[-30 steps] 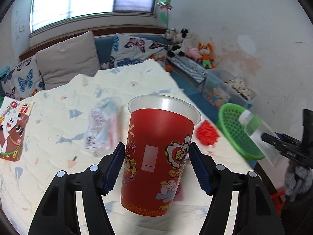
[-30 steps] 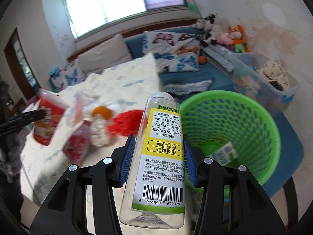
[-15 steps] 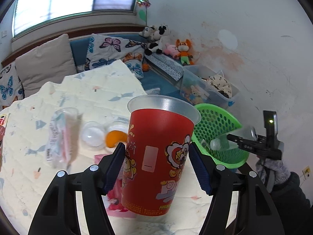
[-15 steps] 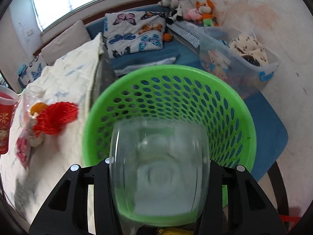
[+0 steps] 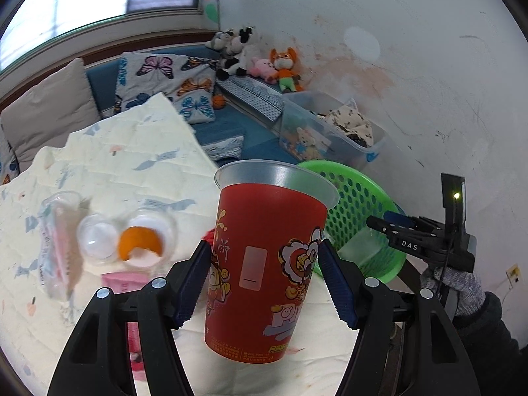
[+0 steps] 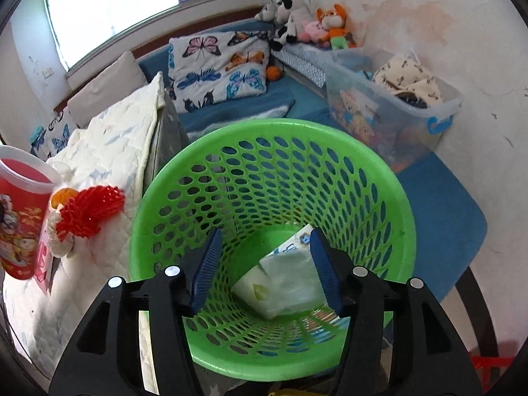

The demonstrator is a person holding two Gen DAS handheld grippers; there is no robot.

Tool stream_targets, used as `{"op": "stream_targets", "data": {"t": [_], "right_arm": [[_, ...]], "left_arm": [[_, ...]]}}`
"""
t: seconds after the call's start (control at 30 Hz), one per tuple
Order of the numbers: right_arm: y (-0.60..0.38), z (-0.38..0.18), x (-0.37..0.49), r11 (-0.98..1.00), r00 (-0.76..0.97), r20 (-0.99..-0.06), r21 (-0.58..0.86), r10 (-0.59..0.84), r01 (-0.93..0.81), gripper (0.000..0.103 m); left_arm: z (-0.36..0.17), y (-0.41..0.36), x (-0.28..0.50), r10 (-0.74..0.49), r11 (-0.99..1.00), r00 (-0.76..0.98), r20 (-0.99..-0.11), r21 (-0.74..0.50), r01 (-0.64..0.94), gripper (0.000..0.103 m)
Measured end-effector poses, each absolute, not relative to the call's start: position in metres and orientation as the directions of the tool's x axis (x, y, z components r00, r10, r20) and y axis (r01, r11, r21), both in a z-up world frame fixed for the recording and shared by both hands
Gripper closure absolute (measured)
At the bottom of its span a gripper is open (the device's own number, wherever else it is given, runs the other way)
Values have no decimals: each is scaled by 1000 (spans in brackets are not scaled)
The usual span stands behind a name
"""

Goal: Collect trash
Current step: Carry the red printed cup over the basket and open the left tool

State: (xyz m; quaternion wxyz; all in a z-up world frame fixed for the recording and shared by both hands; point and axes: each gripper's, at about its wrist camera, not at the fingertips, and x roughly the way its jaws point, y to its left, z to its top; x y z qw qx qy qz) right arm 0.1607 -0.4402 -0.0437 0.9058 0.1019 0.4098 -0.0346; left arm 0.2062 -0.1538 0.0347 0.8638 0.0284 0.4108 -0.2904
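The left gripper [image 5: 265,283] pinches a red cup [image 5: 264,264] between its blue pads, holding it upright above a table covered with a pale quilt [image 5: 125,171]; the cup's clear rim sits above the pads and its base hangs free. The right gripper [image 6: 262,270] hovers over the mouth of a green basket [image 6: 379,198] that stands beside the table's edge; its jaws are opening and nothing lies between them. Through that gap, down in the basket, a pale packet [image 6: 283,283] rests on the bottom. Other litter remains on the quilt: a clear shell with something orange inside [image 5: 138,244], a clear wrapper [image 5: 56,247], a pink packet [image 5: 125,280] and a red mesh ball [image 6: 89,211] near the table edge closest to the basket. The step in hand appears to be carrying the cup to the basket; to do it well, the right hand should probably clear away from the rim first, so the two tools do not collide; the cup should be brought fully over the opening rather than its rim, lowered or tipped a little, and only then let go, since a light cup dropped from the edge could bounce out or roll off the table.
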Motion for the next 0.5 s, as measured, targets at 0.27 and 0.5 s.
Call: {"op": "stream_targets", "data": {"t": [0.27,0.5], "right_arm": [[-447,-25,139,977,693,-721,162,22,137,45],[-449,-18,117,977,709,-705,160,12,143,37]], "left_arm": [[28,-195,206,-497,799,451,-741,-189,570,39],[17,-231,214,-489,791,421,-764,-185,583,39]]}}
